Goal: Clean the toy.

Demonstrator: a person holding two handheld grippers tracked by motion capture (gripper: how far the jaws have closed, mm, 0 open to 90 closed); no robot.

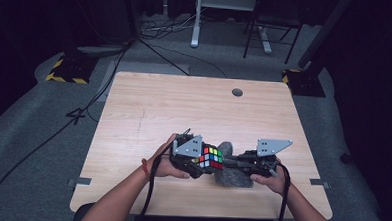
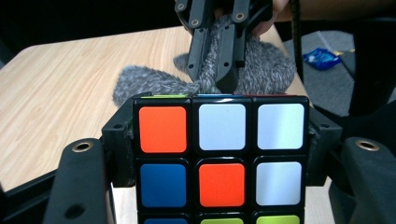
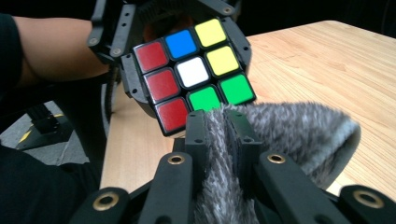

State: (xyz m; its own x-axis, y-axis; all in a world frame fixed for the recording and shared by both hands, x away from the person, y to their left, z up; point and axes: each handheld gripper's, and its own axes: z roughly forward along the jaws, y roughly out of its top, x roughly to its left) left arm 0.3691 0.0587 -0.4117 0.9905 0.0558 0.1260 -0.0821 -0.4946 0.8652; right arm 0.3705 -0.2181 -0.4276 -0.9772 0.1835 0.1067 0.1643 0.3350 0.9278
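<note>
high view: the wooden worktop (image 1: 149, 108) filled the middle of the frame. in its lower centre the left gripper (image 1: 201, 163) had its jaws clamped on a colour cube (image 1: 211, 157), held above the surface. just right of the cube lay a grey fuzzy cloth (image 1: 229, 176), partly resting on the worktop. the right gripper (image 1: 234, 162) came in from the right, jaws closed on the cloth, its tip right beside the cube. a hand held each gripper from the lower edge.

left gripper view: the cube (image 2: 222, 161) occupied the lower centre, pinched at both sides between the black jaws. its facing side showed orange, white, blue and green tiles. directly above its top edge, the right gripper (image 2: 217, 77) pointed down with the cloth (image 2: 154, 84) nipped in its jaws; the cloth met the cube's top edge, its loose part lying on the worktop (image 2: 60, 93).

right gripper view: the jaws in the lower centre were shut on the cloth (image 3: 299, 130), which bulged to the right. the cube (image 3: 191, 74) sat in the upper centre, tilted, gripped by the left gripper (image 3: 184, 60). the cloth's edge touched the cube's lower green tiles.
</note>
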